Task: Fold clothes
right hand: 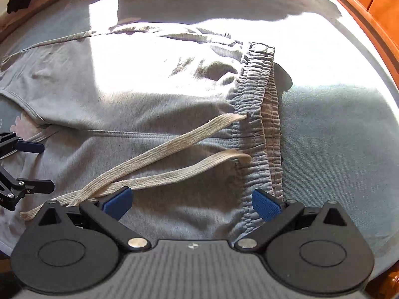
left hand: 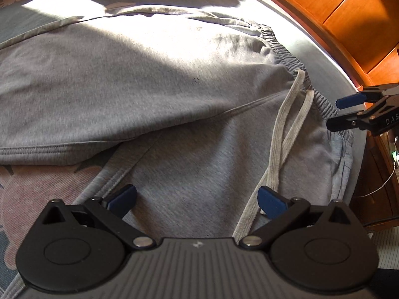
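Right now a pair of grey sweatpants (left hand: 154, 79) lies spread on a bed (right hand: 336, 124), filling the middle of both views. One leg is folded across the other, so a hemmed edge runs diagonally through the left wrist frame. The elastic waistband (right hand: 256, 114) sits right of centre in the right wrist view, with strong sunlight washing out the upper middle of the fabric. Two flat beige drawstrings (right hand: 174, 144) trail from the waistband down toward the lower left of that frame.

The left gripper (left hand: 197, 200) hovers low over the cloth at the bottom of its view, its blue-padded fingers (left hand: 123, 196) spread wide with nothing between them; one drawstring passes just beside the right-hand pad. The right gripper (right hand: 192, 203) is likewise spread wide and empty, its fingers (right hand: 265, 204) straddling the lower waistband. An orange wooden bed frame (left hand: 349, 12) curves along the upper right.
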`<move>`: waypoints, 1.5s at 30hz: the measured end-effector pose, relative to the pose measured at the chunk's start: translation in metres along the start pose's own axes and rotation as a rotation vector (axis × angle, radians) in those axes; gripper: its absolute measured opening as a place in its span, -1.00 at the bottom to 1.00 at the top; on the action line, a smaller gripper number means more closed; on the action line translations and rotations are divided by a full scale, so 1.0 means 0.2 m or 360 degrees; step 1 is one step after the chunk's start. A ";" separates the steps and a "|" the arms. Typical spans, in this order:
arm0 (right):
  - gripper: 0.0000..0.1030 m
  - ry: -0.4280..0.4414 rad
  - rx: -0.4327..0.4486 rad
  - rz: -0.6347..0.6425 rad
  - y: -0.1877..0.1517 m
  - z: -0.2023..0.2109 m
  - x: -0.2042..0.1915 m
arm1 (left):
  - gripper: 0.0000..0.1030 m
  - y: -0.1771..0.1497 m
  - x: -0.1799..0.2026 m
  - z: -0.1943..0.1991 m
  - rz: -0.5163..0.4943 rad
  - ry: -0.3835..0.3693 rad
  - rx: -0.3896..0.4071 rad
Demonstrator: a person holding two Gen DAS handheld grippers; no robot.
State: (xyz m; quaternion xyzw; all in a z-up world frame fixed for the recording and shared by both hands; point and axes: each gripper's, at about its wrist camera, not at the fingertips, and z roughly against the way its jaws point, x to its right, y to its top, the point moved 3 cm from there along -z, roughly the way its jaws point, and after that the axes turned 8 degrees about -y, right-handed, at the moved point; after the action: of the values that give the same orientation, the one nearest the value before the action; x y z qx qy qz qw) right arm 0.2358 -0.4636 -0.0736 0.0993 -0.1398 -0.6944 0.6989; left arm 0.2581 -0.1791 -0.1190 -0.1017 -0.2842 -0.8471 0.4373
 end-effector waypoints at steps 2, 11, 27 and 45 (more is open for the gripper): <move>1.00 -0.0018 0.0056 0.0045 0.09 0.00 0.05 | 0.99 0.00 0.00 0.00 0.0000 0.0009 0.0013; 1.00 0.0027 0.0216 0.0248 0.50 -0.10 0.26 | 0.99 0.01 0.05 -0.03 -0.0164 0.0072 -0.0096; 0.17 0.0288 0.0167 0.0673 1.05 -0.51 0.36 | 0.98 0.57 -0.07 0.06 -0.0342 0.0017 0.0015; -0.71 0.0566 0.0109 0.0896 1.07 -0.59 0.35 | 0.98 1.34 0.06 -0.41 -0.1006 -0.0141 -0.0045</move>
State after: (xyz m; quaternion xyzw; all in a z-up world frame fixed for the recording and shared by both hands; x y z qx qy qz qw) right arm 0.4761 -0.5370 -0.1095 0.1999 -0.0609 -0.4408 0.8729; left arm 0.4704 -0.3553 -0.0754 -0.0513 -0.3088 -0.9396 0.1382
